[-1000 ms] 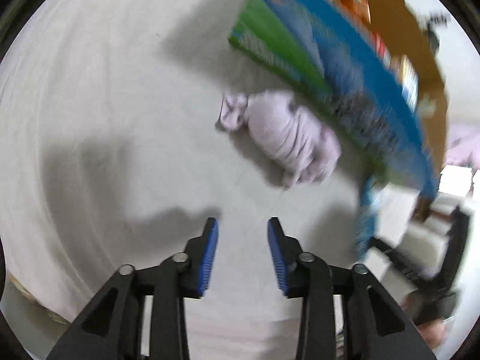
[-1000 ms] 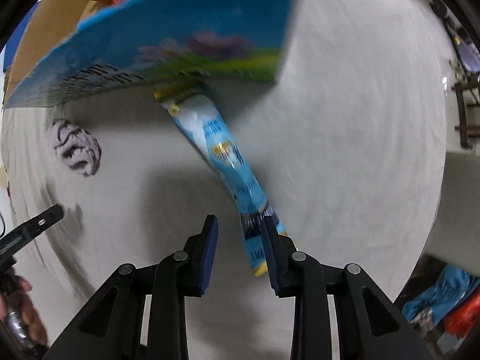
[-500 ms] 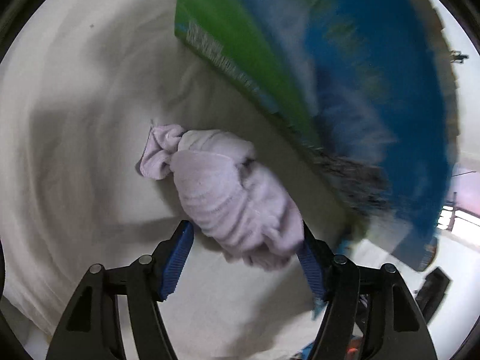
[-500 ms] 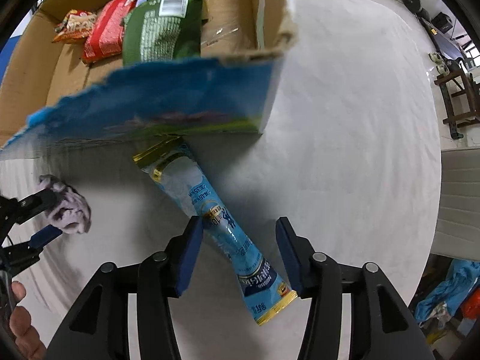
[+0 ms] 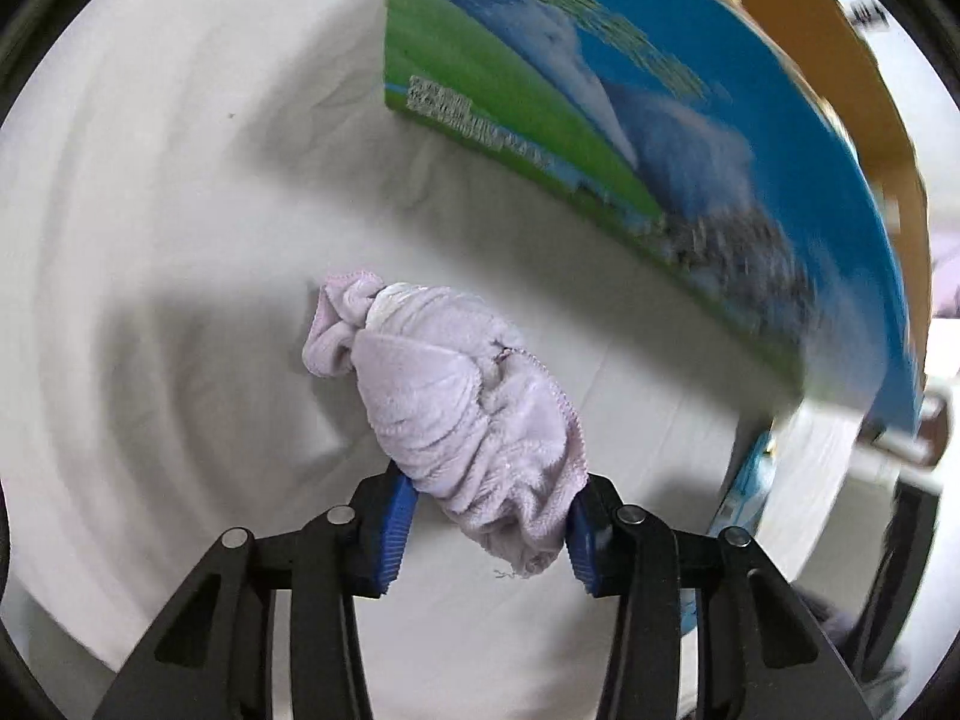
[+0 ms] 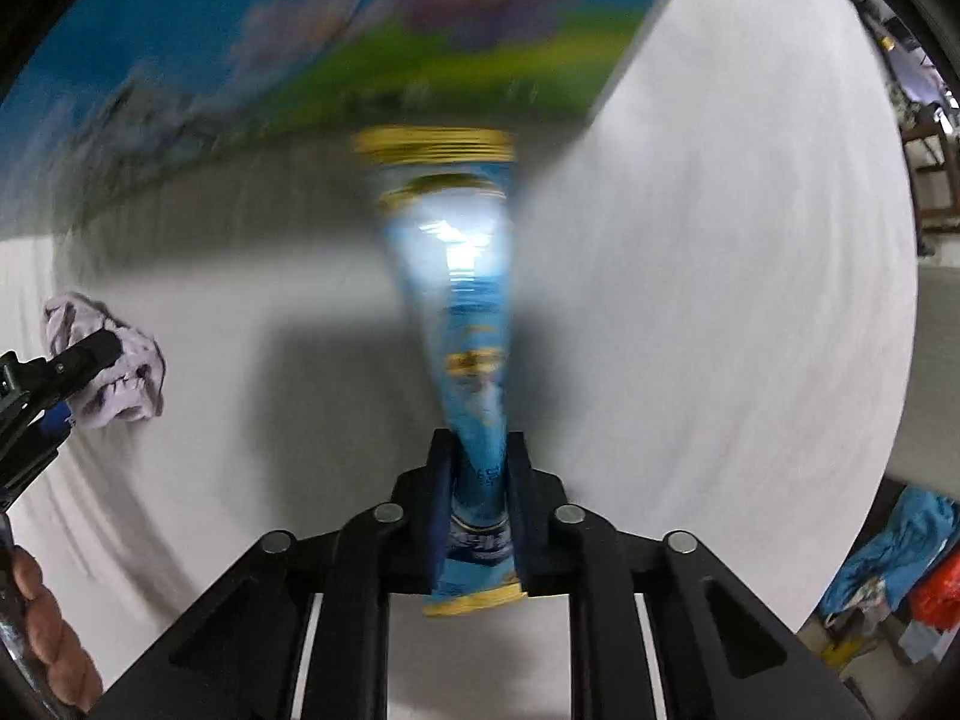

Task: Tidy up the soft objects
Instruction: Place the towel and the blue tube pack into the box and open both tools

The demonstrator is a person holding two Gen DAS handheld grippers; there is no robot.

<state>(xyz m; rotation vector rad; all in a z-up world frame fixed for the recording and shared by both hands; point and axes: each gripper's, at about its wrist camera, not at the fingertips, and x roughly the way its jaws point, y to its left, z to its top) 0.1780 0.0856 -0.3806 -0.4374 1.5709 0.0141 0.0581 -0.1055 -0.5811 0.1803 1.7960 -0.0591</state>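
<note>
Left tongs (image 5: 486, 516) are closing, blue pads pressed on a bunched lilac towel (image 5: 462, 408) that lies on the white-covered surface (image 5: 180, 240) beside a blue-and-green printed carton (image 5: 630, 138). Right tongs (image 6: 477, 510), nearly shut, pinch the lower end of a glossy blue, gold-edged pouch (image 6: 462, 300). Printing on carton and pouch is too blurred to read.

Left hand-held gripper (image 5: 487, 519) jaws closing on lilac towel bundle (image 5: 462, 408), blue-green printed box (image 5: 630, 138) ahead-right of it on white sheet (image 5: 180, 240).
</note>
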